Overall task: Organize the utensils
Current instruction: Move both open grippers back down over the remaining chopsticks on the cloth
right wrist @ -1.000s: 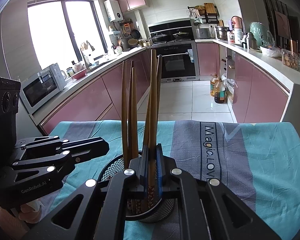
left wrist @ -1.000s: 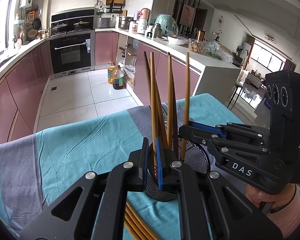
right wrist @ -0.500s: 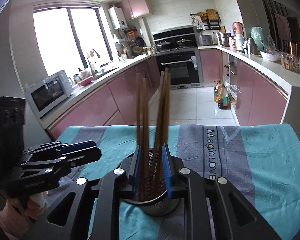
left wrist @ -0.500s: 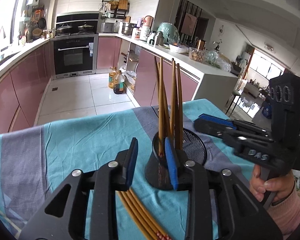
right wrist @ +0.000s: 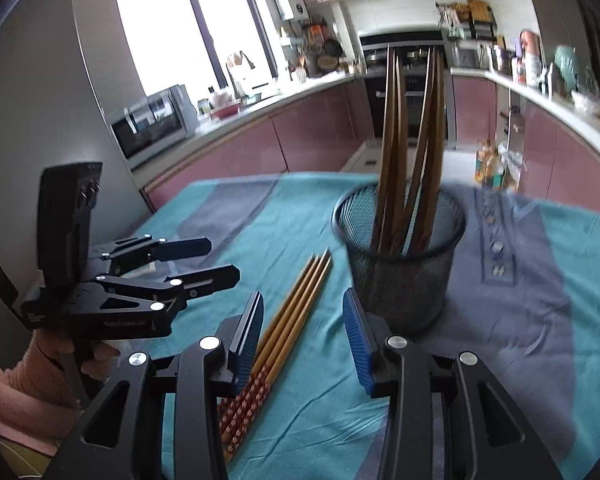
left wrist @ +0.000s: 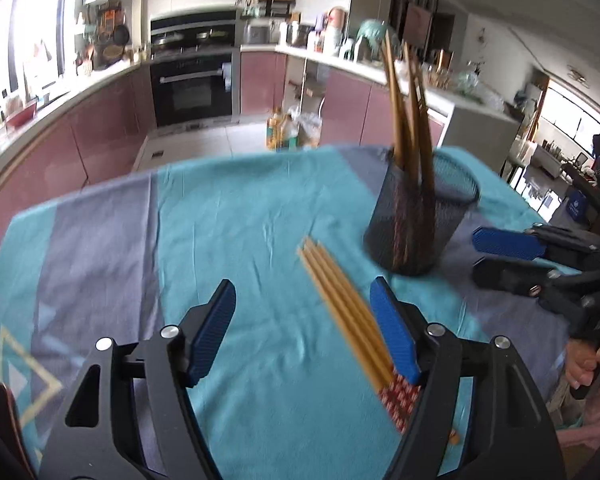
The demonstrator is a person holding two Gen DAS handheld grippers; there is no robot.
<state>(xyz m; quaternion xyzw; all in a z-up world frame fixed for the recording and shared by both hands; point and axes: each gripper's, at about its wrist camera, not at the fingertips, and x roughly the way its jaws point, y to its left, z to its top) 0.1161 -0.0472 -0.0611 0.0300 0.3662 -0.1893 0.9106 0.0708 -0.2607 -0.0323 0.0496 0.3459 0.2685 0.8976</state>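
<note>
Halfway done: several dark wooden chopsticks upright in black mesh cup; four pale chopsticks left flat on teal-clothed worktop, at cup's seven o'clock. Left tool, right tool both spread, empty.

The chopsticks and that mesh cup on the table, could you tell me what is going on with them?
A person holds a gripper in each hand, sorting chopsticks. The left gripper and right gripper are both open and empty. Dark chopsticks stand in the mesh cup; lighter chopsticks lie on the tablecloth beside it, not yet picked up.
</note>
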